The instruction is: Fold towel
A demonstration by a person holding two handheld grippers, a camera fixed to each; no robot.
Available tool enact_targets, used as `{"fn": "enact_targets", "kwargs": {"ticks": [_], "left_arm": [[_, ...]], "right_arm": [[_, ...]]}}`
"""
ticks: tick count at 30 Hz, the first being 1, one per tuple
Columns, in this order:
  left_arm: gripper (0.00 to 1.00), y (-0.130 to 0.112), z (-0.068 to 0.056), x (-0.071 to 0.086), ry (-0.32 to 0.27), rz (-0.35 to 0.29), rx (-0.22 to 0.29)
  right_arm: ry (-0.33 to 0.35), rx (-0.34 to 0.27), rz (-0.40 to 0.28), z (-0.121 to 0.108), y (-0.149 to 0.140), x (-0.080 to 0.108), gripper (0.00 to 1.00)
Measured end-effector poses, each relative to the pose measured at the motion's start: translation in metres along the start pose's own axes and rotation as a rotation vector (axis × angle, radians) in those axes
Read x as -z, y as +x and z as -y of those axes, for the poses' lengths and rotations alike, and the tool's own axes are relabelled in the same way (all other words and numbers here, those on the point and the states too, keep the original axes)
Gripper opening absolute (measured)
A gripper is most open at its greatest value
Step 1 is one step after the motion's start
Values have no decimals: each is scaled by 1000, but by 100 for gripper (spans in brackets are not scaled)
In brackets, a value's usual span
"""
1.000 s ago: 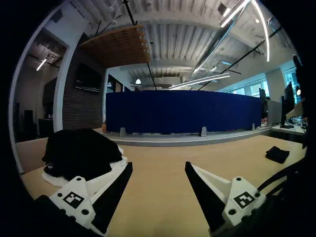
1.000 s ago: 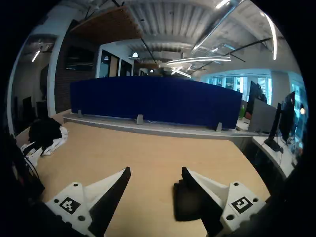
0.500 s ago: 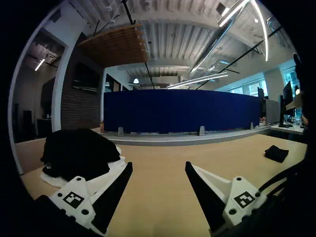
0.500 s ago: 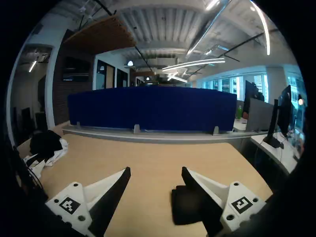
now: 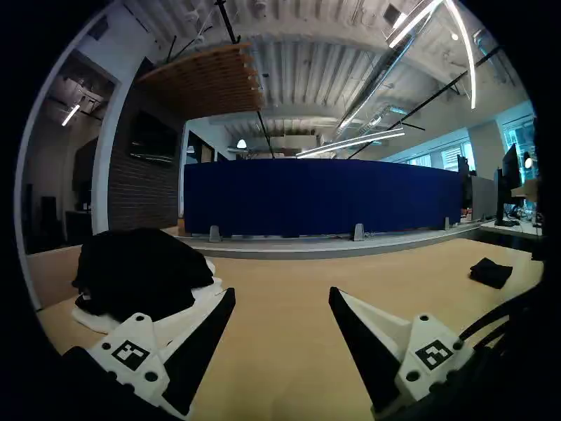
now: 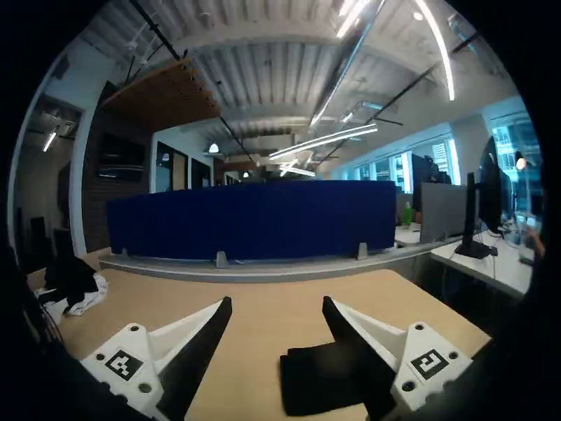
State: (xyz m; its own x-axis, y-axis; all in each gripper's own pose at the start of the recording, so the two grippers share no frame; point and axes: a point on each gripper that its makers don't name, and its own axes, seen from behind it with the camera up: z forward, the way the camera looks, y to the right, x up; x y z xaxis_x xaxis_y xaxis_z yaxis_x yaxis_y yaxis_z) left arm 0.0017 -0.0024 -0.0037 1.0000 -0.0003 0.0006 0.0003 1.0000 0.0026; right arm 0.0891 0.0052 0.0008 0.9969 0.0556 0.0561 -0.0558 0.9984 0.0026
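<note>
At the right tool (image 6: 276, 300): fingers spread apart, gripping nothing. Just beneath and inside its right finger, find the black towel (image 6: 312, 375), flat on the table (image 6: 266, 319) and seemingly already folded small. At the left tool (image 5: 281, 290): equally apart and empty; see that towel well off to its right, and a heap of black and white cloth (image 5: 140, 274) just ahead of its left finger.

Probably time to leave the fold alone: lift clear with the 2 fingers kept apart, avoid snagging the top layer, then check the edges sit square.

Beyond, note the blue partition (image 5: 315, 200).

Against 0.5 s ago: looks higher from the right tool, with more of the towel showing; hardly differs at the left.
</note>
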Motion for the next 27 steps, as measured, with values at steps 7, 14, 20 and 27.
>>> {"fn": "enact_targets", "kwargs": {"ticks": [7, 14, 20, 27], "left_arm": [[99, 0, 0, -1, 0, 0, 0], [99, 0, 0, 0, 0, 0, 0], [99, 0, 0, 0, 0, 0, 0], [99, 0, 0, 0, 0, 0, 0]], "right_arm": [[-3, -30, -5, -13, -50, -1, 100], [16, -35, -31, -11, -69, -7, 100], [11, -33, -46, -16, -75, -11, 100], [4, -50, -32, -15, -82, -12, 100]]}}
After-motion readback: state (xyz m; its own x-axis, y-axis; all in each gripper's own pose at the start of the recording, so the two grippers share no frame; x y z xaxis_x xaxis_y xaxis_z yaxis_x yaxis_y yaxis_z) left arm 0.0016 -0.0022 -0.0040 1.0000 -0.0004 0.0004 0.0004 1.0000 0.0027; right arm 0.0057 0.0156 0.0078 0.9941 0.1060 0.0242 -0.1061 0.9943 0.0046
